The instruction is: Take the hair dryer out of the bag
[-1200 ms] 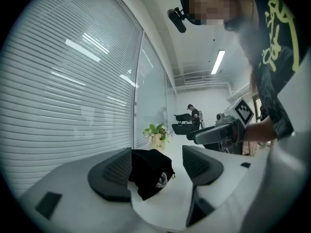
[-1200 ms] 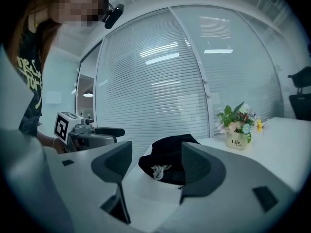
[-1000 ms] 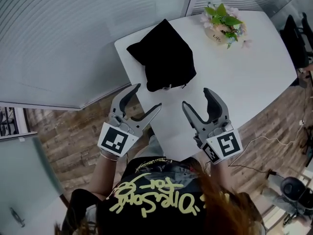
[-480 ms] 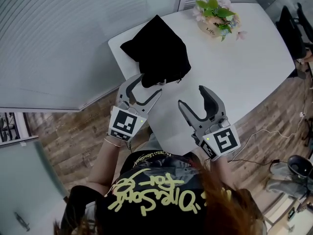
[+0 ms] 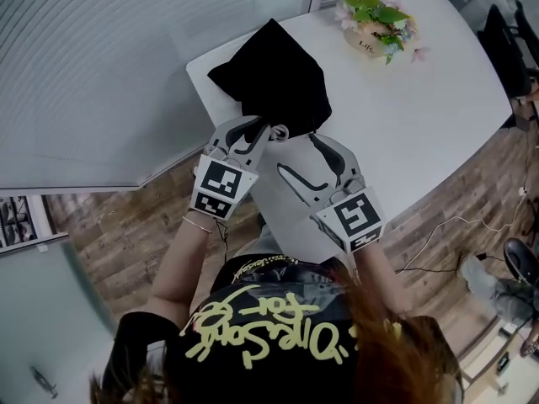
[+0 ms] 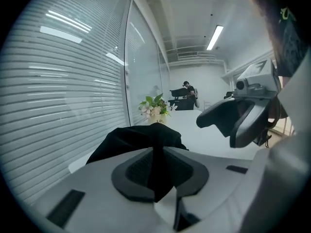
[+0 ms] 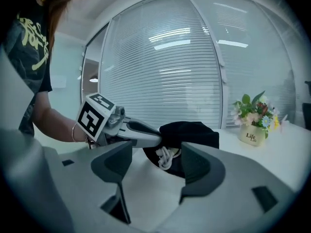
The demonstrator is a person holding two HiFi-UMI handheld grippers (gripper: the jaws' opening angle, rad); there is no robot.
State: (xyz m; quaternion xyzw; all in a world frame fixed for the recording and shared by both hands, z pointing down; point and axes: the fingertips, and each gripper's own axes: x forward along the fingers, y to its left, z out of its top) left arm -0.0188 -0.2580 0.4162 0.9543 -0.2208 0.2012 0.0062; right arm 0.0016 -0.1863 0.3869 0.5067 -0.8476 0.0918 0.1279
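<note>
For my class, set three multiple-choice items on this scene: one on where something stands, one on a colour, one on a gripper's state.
1. Where does the flower pot stand?
A. on the table, beyond the bag
B. on the floor
C. on top of the bag

2. What colour is the bag?
A. red
B. black
C. white

3. How is the left gripper?
A. wide open, clear of the bag
B. shut on the bag's edge
C. holding the flower pot

Answers:
1 A, the flower pot sits past the bag near the table's far end.
2 B, the bag is black in every view.
3 B, its jaws have just been closing and now pinch the bag's black cloth between them.
</note>
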